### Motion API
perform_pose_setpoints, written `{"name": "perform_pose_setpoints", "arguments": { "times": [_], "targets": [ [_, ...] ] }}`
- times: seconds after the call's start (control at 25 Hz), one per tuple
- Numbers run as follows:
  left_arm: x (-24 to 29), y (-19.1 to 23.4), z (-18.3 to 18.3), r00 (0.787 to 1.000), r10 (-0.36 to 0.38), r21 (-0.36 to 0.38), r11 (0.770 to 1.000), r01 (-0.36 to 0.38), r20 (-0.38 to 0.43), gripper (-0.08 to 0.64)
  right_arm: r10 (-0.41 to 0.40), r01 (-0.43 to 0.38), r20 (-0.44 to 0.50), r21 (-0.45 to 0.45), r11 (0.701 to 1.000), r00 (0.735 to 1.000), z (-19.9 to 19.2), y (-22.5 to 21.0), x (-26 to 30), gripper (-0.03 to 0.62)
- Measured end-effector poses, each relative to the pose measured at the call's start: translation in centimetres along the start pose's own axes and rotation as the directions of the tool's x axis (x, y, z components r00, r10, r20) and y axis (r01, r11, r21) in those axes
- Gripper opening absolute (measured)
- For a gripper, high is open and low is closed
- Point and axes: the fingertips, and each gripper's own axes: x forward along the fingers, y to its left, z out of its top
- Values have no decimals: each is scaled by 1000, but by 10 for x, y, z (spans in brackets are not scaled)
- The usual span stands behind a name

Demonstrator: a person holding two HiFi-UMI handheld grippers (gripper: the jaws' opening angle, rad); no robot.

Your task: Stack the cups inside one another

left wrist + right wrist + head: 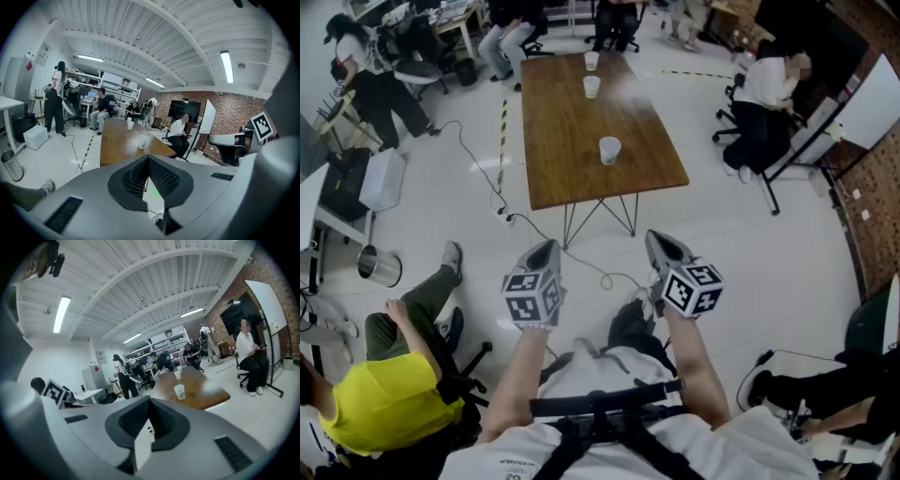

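Both tools are clenched with nothing between their jaws. The left tool (pixel 544 251) and the right tool (pixel 661 244) are held side by side, apart from each other, above the floor and short of the wooden counter (pixel 562 141), tilted a little downward toward it.

All three cups stand upright and separate on the counter, well ahead of both tools, and none is nested in another. The nearest cup (pixel 609 150) stands ahead of the gap between the two tools, close to the counter's near end. The middle cup (pixel 592 86) stands further off, and the far cup (pixel 592 60) lies just beyond that, near the far end.

A person in a yellow shirt (pixel 384 403) sits left of the left tool.
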Motion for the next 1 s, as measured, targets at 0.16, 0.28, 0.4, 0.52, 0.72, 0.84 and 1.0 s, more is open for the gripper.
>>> {"name": "perform_pose_setpoints", "arguments": {
  "times": [0.16,0.28,0.4,0.52,0.72,0.84,1.0],
  "targets": [
    [11,2,6,1000,-3,1,1000,3,-2,-2,2,-2,0,8,1000,1000,5,-6,11,8],
    [19,1,7,1000,-5,4,1000,5,-8,-2,5,-5,10,10,1000,1000,7,-12,15,8],
    [29,1,8,1000,-3,3,1000,3,-16,-3,12,-13,25,27,1000,1000,11,-21,22,8],
    [41,2,11,1000,1,-1,1000,-1,-27,-3,18,-19,37,43,999,999,19,-32,32,8],
    [66,-3,22,999,23,-4,1000,-23,-41,-3,47,-48,25,60,997,999,30,-59,54,9],
    [85,-7,27,998,43,-15,999,-44,-43,-3,79,-79,5,56,995,997,36,-77,67,23],
    [114,-16,32,996,68,-31,997,-70,-60,-3,107,-106,-27,55,993,994,43,-107,87,25]
  ]
}}
